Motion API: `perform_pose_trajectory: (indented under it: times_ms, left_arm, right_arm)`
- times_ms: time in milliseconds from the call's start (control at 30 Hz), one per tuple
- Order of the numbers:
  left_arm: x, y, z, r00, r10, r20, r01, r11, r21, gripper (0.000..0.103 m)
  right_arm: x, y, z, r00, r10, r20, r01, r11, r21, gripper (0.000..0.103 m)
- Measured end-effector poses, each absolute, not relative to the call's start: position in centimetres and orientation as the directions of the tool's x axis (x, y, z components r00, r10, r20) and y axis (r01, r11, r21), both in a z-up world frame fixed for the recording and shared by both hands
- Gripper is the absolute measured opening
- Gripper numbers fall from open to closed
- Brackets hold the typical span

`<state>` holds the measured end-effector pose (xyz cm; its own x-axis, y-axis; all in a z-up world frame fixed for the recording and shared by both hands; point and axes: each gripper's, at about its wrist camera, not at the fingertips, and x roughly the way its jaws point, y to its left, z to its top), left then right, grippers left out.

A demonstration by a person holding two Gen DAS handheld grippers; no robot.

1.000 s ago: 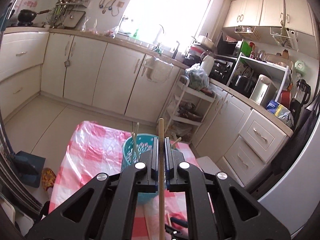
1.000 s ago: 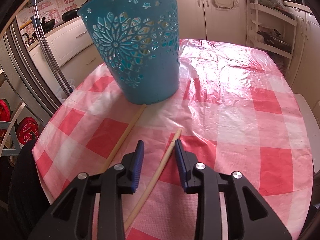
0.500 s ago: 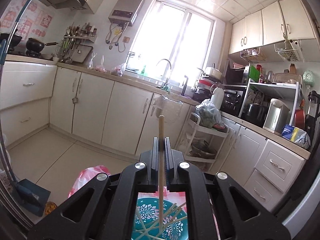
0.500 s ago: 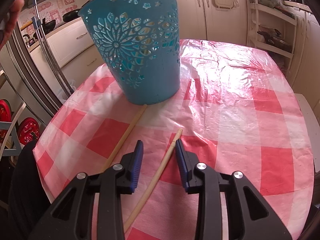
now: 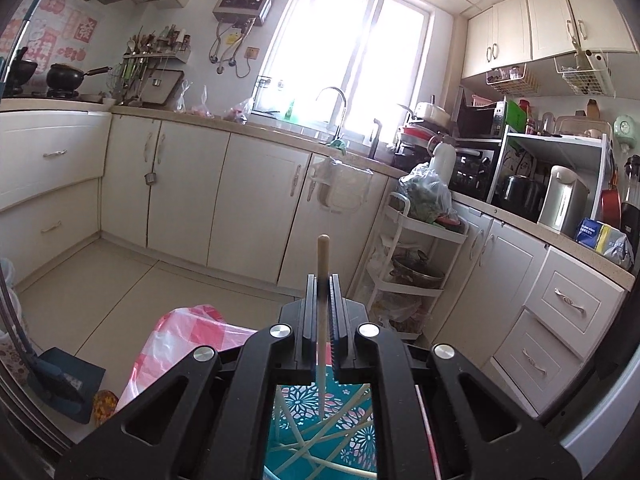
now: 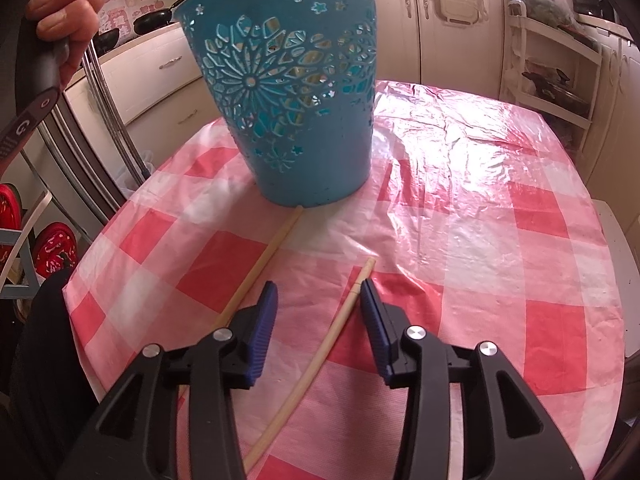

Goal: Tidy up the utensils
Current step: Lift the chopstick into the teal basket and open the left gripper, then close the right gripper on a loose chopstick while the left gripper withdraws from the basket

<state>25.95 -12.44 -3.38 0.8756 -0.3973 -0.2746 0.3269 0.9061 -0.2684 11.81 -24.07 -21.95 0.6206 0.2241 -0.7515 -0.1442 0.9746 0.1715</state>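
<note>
My left gripper [image 5: 322,280] is shut on a wooden chopstick [image 5: 322,252] that stands upright between the pads, its lower end hanging over the open teal cut-out basket [image 5: 352,432], where several chopsticks lie crossed. In the right wrist view the teal basket [image 6: 296,92] stands on the red-checked tablecloth [image 6: 500,208]. My right gripper [image 6: 318,292] hovers low before it, jaws opening. A chopstick [image 6: 340,328] lies on the cloth between the jaws, close to the right pad and not pressed. A second chopstick [image 6: 260,264] lies left of it, its tip at the basket's foot.
A hand [image 6: 64,4] grips the other tool's handle at the upper left. The table's round edge runs near, left and right. Beyond it are cream cabinets, a white trolley rack [image 5: 412,264], and a blue dustpan [image 5: 68,380] on the floor.
The left gripper has carried its chopstick forward over the basket, which now lies straight below. The right gripper's jaws have spread wider around the lying chopstick. A hand has come into the right view.
</note>
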Motion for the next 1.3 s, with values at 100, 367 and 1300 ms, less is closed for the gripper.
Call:
perform_pose_trajectory:
  times_ms: [100, 367, 1300]
  left_arm:
    - [26.3, -13.1, -3.9, 0.862, -0.394, -0.319, 0.331, 0.914, -0.236, 0.005]
    - [25.9, -12.9, -6.0, 0.831, -0.370, -0.415, 0.318, 0.929, -0.191, 0.007]
    - [18.1, -2.4, -19.2, 0.773, -0.145, -0.618, 0.098, 0.989, -0.109, 0.077]
  right_arm:
    - [11.8, -24.1, -22.0, 0.621, 0.224, -0.751, -0.144, 0.975, 0.172, 0.043]
    - [11.8, -24.2, -22.0, 0.622, 0.223, -0.751, -0.144, 0.975, 0.170, 0.043]
    - [12.1, -23.2, -21.6, 0.604, 0.115, -0.788, -0.168, 0.986, 0.015, 0.008]
